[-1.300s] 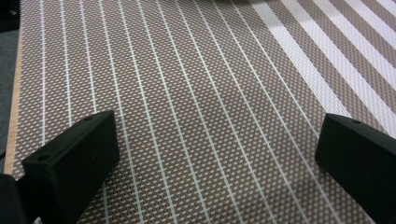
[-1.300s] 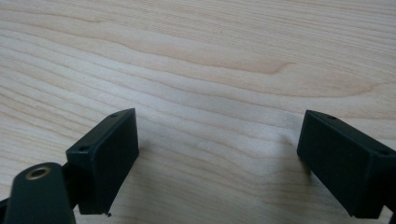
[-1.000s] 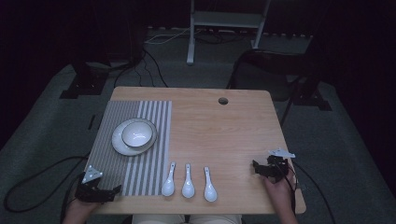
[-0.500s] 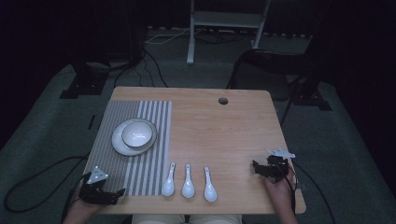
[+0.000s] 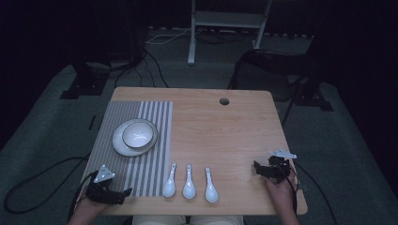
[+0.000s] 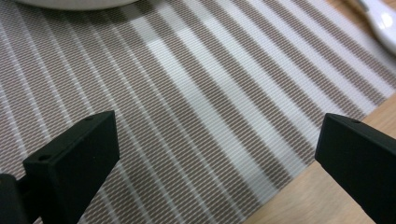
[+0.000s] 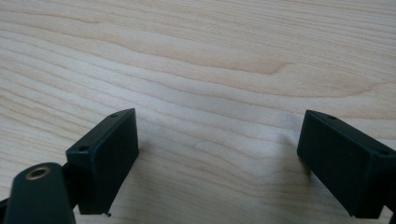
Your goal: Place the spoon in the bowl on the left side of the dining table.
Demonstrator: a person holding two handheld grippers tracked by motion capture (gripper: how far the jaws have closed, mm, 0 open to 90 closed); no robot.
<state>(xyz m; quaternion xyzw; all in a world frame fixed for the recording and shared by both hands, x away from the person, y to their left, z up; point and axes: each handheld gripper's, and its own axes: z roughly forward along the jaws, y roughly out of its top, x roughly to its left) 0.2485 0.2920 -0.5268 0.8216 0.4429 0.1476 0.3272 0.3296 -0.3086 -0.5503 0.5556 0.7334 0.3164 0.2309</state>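
A white bowl point(image 5: 136, 134) sits on a white plate point(image 5: 120, 144) on the striped grey placemat point(image 5: 141, 112) at the table's left. Three white spoons point(image 5: 188, 183) lie side by side near the front edge. My left gripper point(image 5: 126, 192) point(image 6: 217, 154) rests low at the placemat's front left corner, jaws wide open over the stripes, nothing between them. A spoon's edge point(image 6: 380, 21) shows at the top right of the left gripper view. My right gripper point(image 5: 257, 167) point(image 7: 217, 158) sits at the front right, open over bare wood.
The wooden table point(image 5: 225, 131) has a round cable hole point(image 5: 224, 101) near its far edge. Beyond it stand a white frame's legs point(image 5: 192, 33), dark stands and cables on the grey floor. Broad bare wood lies between the spoons and the right gripper.
My left gripper has shifted slightly right and inward at the placemat's front corner. The right gripper, bowl and spoons have stayed put.
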